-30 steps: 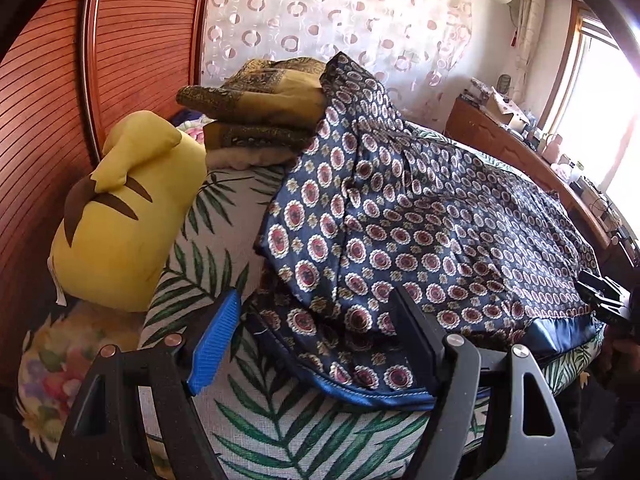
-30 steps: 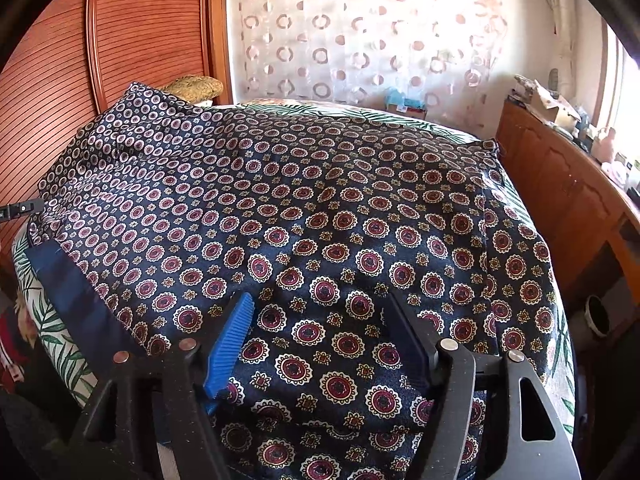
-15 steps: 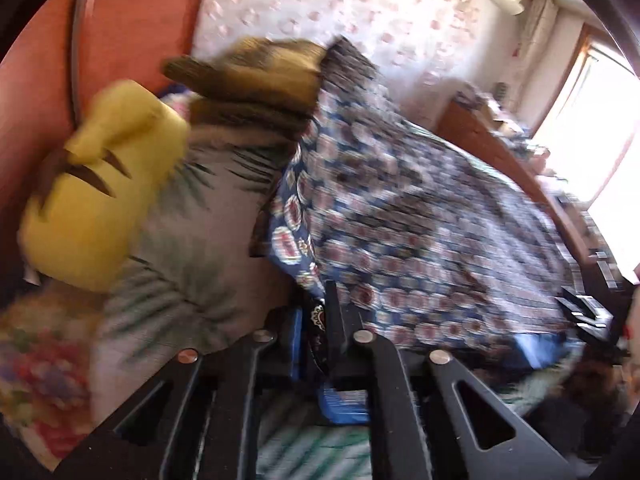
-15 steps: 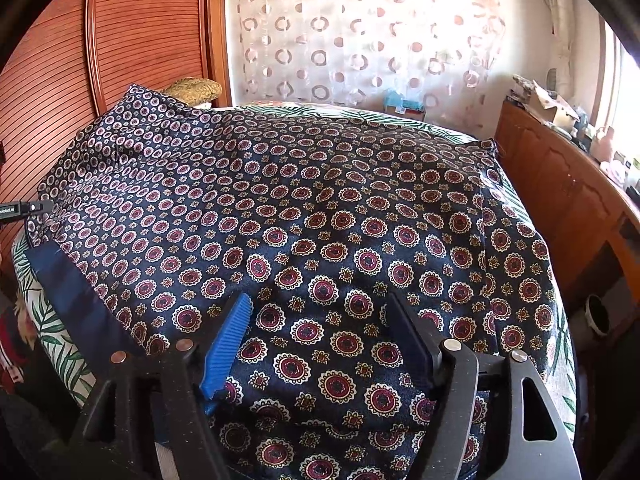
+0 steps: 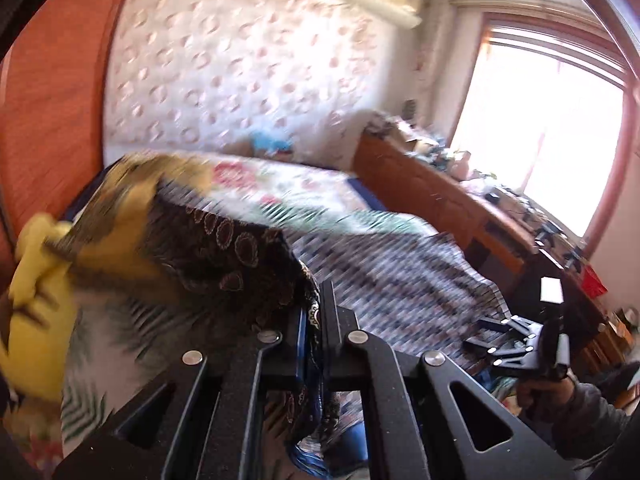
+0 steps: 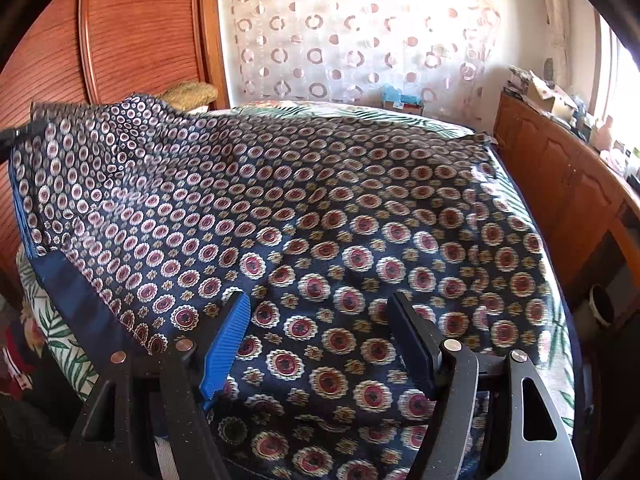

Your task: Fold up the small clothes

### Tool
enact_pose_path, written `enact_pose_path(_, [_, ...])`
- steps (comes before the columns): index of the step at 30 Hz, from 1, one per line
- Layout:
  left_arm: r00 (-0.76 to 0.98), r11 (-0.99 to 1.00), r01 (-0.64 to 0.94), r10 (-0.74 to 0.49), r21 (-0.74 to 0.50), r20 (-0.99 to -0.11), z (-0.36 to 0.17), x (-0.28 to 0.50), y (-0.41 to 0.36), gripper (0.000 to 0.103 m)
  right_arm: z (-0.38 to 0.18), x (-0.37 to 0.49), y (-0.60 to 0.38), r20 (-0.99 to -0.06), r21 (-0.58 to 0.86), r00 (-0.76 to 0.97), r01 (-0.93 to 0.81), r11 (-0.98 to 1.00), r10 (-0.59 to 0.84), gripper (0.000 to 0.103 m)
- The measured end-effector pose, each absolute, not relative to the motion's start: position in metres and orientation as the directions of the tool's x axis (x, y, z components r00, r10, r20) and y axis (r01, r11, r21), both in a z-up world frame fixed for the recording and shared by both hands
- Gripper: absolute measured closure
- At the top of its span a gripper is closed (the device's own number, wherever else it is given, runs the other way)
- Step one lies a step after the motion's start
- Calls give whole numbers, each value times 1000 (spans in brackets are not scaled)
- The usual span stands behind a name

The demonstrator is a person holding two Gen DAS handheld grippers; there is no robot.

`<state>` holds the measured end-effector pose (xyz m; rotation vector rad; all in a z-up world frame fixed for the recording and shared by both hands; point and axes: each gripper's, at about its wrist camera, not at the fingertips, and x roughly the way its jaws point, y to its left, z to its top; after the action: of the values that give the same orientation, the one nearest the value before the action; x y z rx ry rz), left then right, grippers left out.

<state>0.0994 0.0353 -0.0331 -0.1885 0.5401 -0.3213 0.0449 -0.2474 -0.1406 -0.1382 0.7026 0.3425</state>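
A navy cloth with red and white medallions (image 6: pixel 320 200) lies spread over the bed. My left gripper (image 5: pixel 314 308) is shut on its near corner, and a fold of the cloth (image 5: pixel 224 256) is raised in front of it, dark underside showing. In the right wrist view that left gripper (image 6: pixel 16 136) shows at the far left, holding the corner up off the bed. My right gripper (image 6: pixel 320 320) hovers open just above the cloth's near part, nothing between its fingers. The left wrist view is blurred and shows the right gripper (image 5: pixel 516 344) in a hand at the right.
A palm-leaf sheet (image 6: pixel 56 336) covers the bed under the cloth. A yellow plush (image 5: pixel 36 320) and ochre folded bedding (image 5: pixel 132 200) lie at the bed's left. A wooden wardrobe (image 6: pixel 132 32) stands behind, and a cluttered wooden sideboard (image 6: pixel 560 168) runs along the right.
The left gripper closed on the cloth's edge, then rose and swung, lifting that corner off the bed. The right gripper stayed open in place.
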Motion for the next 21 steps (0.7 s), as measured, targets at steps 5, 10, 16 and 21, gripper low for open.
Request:
enact_pose_path(5, [792,899,357,-435,-253,-428,-7,115,0,97,-123,39,-269,-622,7,742,-316,949,252,30])
enact_pose_path(10, [760,862,443,-507,-248,-406,11,130,-40,97,-113,33,-291,-602,7,766,-278,961,226,30])
enact_pose_path(16, [708,805,549,-591,-224,-387,38,141,-86,97,-108,27,-314,-589,29,782,-233,972,204,30])
enact_pose_path(21, [690,803,572,-580,-165,-432,38,143,-118,96,-103,18,-325,-574,42,793,-219,975,203,30])
